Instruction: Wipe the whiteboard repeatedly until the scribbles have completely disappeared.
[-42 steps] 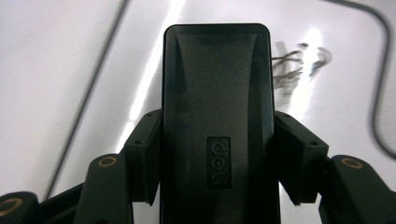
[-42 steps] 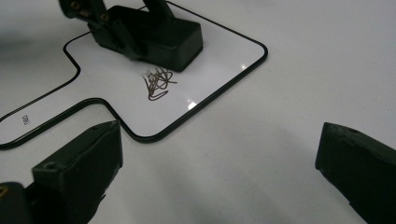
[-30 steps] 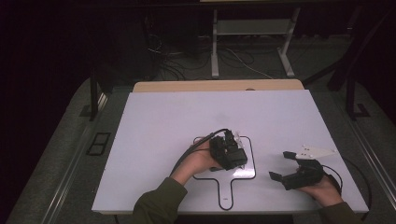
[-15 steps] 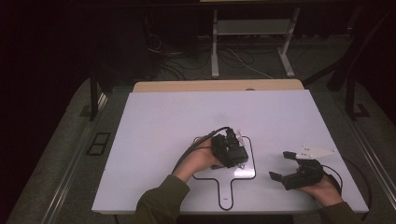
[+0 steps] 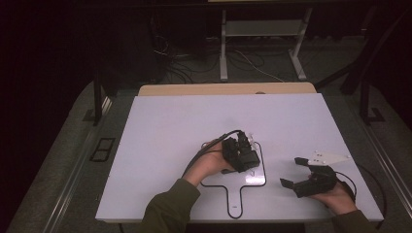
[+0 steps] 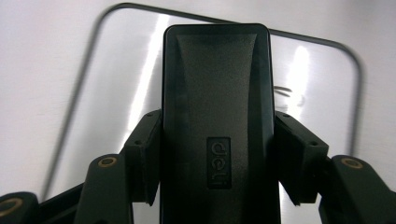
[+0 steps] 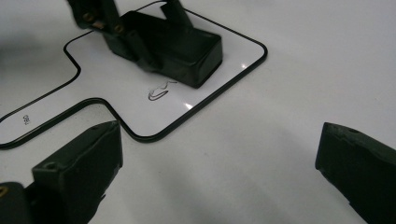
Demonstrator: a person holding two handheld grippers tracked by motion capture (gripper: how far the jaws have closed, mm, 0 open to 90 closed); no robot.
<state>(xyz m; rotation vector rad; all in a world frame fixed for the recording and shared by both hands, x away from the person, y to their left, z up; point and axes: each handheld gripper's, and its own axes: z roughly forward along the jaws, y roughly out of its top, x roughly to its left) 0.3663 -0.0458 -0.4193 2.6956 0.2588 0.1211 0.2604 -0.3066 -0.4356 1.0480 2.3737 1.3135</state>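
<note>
At the lower right, the right gripper (image 5: 297,173) rests on the white table (image 5: 160,131), fingers wide apart, holding nothing. Near the middle, the left gripper (image 5: 244,154) squeezes a black box (image 6: 217,107) over a black-outlined shape (image 5: 233,191).

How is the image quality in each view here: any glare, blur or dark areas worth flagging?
High view: the room behind is nearly black, the white table evenly lit. Left gripper view: bright glare streaks on the glossy whiteboard beside the black eraser, with its left border line smeared. Right gripper view: the right gripper has soft, out-of-focus jaws; small glints on the board's edge.
</note>
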